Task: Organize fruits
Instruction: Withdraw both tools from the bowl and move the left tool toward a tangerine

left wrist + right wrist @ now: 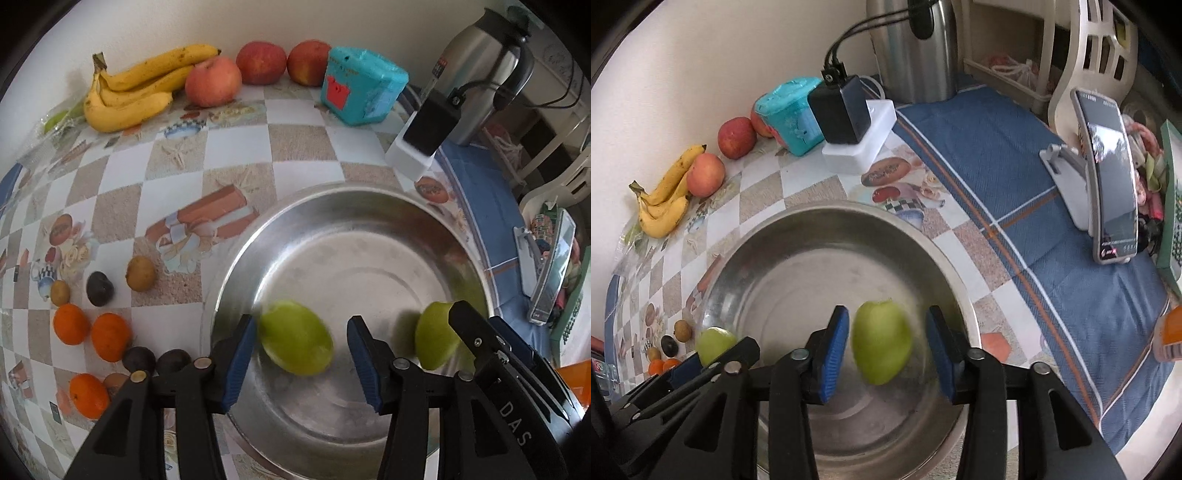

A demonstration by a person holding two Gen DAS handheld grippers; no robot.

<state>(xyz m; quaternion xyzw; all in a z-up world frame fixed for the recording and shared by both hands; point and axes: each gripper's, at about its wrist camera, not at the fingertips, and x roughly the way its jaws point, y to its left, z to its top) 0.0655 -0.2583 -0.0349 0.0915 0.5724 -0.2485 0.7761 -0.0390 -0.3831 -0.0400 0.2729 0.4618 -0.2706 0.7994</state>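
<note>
Left gripper (301,354) apart over round steel bowl (369,206), blurred green fruit (295,338) loose between pads, lower centre. Right gripper (886,349) apart, second green fruit (882,341) likewise loose, long axis upright in frame.

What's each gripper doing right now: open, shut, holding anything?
Left gripper: open; a green fruit sits between its jaws over the bowl, not pinched.
Right gripper: open; the other green fruit sits loose between its jaws.
</note>
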